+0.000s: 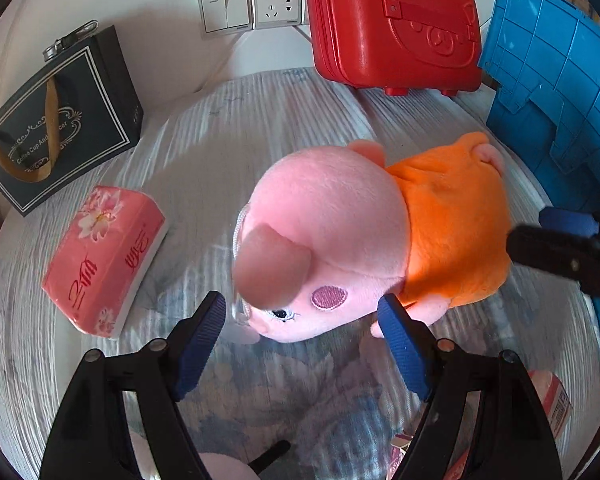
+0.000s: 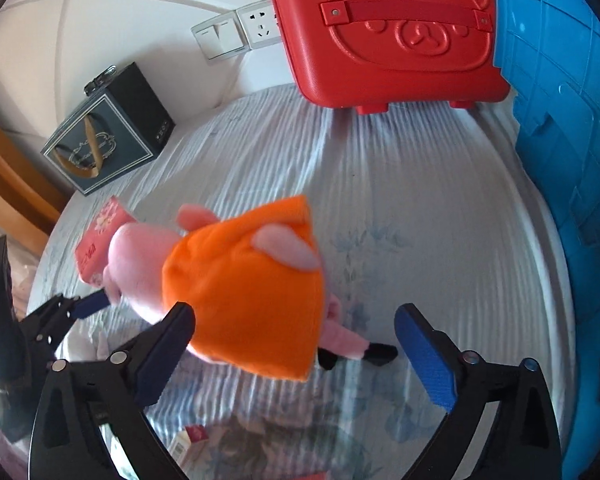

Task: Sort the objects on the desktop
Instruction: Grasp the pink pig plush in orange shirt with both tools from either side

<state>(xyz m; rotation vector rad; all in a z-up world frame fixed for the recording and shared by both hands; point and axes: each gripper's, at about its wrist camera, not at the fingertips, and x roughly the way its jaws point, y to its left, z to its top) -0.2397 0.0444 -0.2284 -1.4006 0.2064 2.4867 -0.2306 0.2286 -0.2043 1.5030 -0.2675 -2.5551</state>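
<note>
- Looking along your left claw [image 1: 302,316], you see its two blue-padded fingers [image 1: 202,336] spread wide, nothing pinched between them.
- The plush pig [image 1: 340,248] lies on its side on the pale striped surface [image 1: 220,152], its snout end sitting between the finger tips; whether the right pad touches its cheek you cannot tell.
- The pig wears an orange dress [image 1: 456,220], which points toward the blue crate [image 1: 560,92] at the right edge.
- A pink tissue pack [image 1: 104,260] lies left of the pig, well apart from it, with a dark gift box [image 1: 60,120] behind it near the wall.
- A red toy suitcase [image 1: 392,24] stands at the back, beside a wall socket [image 1: 276,6].
- Your right claw [image 1: 556,248] reaches in from the right, just beside the dress.
- Looking along your right claw [image 2: 296,340], its jaws also stand wide open, holding nothing.
- The pig's orange dress [image 2: 244,292] fills the gap near the left finger [image 2: 168,348]; the right finger [image 2: 424,360] is clear of it, and the view is blurred.
- Its pink legs and black shoes [image 2: 380,352] rest on the surface [image 2: 420,184].
- Your left claw [image 2: 88,306] shows at the left, by the pig's head, with the tissue pack [image 2: 96,244] behind.
- The suitcase [image 2: 388,32] and crate [image 2: 560,140] stand at the back and right.
</note>
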